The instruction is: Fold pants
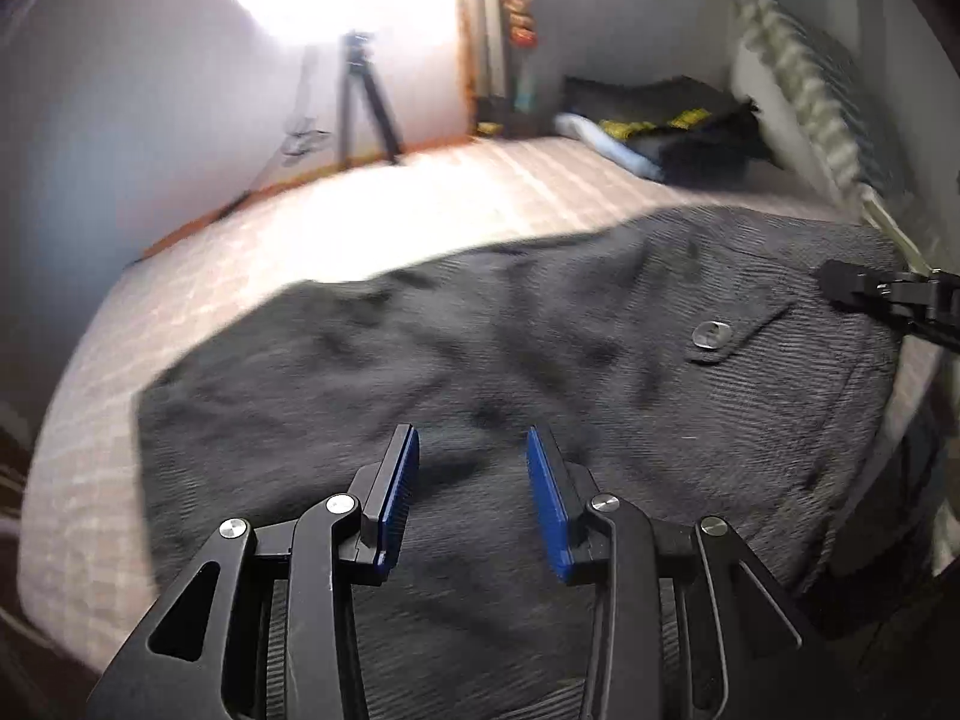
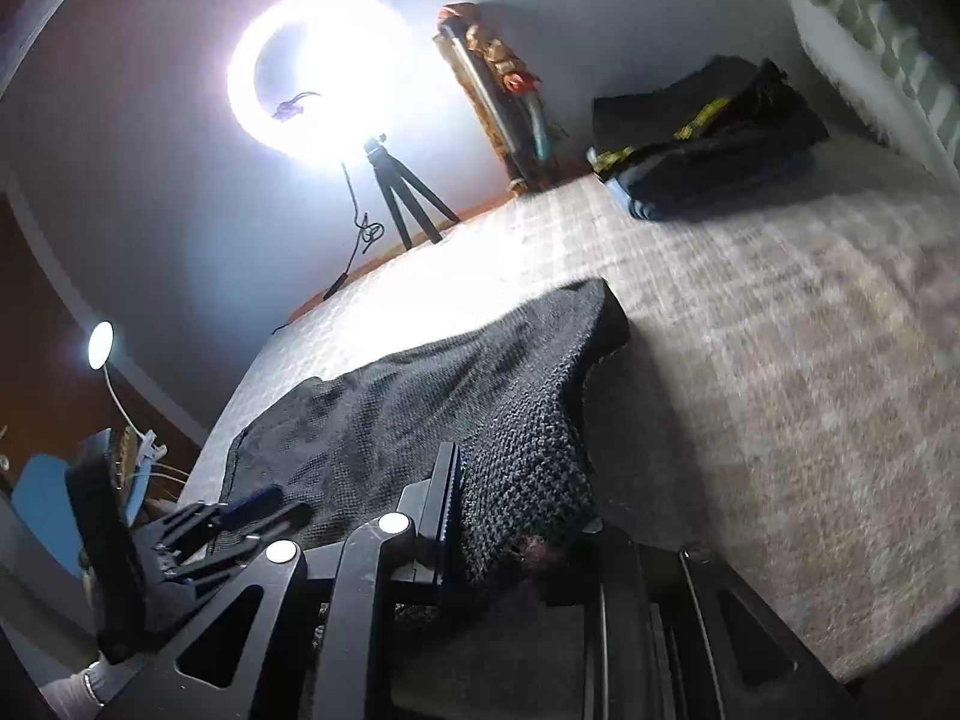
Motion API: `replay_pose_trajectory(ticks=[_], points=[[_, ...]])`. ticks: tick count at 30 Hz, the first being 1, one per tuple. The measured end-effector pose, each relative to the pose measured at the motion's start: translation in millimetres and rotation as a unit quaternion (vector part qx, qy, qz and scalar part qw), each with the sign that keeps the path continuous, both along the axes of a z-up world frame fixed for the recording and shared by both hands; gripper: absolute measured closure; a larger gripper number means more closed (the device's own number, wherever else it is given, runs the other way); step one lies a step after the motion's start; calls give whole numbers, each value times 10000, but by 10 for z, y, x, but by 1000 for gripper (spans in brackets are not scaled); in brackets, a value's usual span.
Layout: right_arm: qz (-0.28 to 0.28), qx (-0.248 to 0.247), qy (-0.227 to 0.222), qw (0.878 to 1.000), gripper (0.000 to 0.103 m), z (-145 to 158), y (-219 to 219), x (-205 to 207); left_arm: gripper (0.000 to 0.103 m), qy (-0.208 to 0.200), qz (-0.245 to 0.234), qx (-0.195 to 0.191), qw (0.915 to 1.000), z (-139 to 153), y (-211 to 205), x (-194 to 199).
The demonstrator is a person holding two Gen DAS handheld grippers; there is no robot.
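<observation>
Dark grey ribbed pants (image 1: 510, 360) lie spread on the light bed (image 1: 240, 252), a buttoned pocket flap (image 1: 711, 336) toward the right. My left gripper (image 1: 471, 468) is open and empty just above the pants' near part; its blue pads (image 1: 399, 480) stand apart. My right gripper (image 2: 516, 516) is shut on the pants' edge, which drapes over its fingers (image 2: 447, 492) and is lifted off the bed (image 2: 780, 360). The right gripper also shows in the left wrist view (image 1: 840, 282) at the pants' right edge. The left gripper shows in the right wrist view (image 2: 264, 510) at lower left.
A bright ring light on a tripod (image 2: 396, 192) stands beyond the bed's far edge. A pile of dark folded clothes (image 2: 708, 144) lies at the far corner. A pillow (image 1: 798, 90) lies along the right side. A small lamp (image 2: 99, 345) is at left.
</observation>
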State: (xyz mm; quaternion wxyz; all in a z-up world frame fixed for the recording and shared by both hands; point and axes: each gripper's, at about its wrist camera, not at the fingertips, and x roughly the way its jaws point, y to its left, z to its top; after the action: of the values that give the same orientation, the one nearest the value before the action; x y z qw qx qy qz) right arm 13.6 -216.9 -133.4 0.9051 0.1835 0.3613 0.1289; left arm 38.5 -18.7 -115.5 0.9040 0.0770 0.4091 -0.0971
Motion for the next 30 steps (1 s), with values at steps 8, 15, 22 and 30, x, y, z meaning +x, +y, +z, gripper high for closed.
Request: replay_pose_trajectory(ticks=[8, 15, 22, 30], points=[[388, -407, -384, 9977, 84, 324, 359, 55, 64, 561, 287, -462, 9969, -185, 374, -12], [1221, -988, -890, 9836, 84, 653, 1057, 10, 64, -96, 1333, -1118, 9847, 399, 1228, 23], [2632, -1622, -1221, 9431, 85, 629, 2237, -228, 64, -376, 2394, -1703, 9551, 624, 2152, -47], [3986, -2408, -824, 8811, 89, -109, 3316, -493, 64, -418, 2759, -1917, 9410, 612, 2538, -193]])
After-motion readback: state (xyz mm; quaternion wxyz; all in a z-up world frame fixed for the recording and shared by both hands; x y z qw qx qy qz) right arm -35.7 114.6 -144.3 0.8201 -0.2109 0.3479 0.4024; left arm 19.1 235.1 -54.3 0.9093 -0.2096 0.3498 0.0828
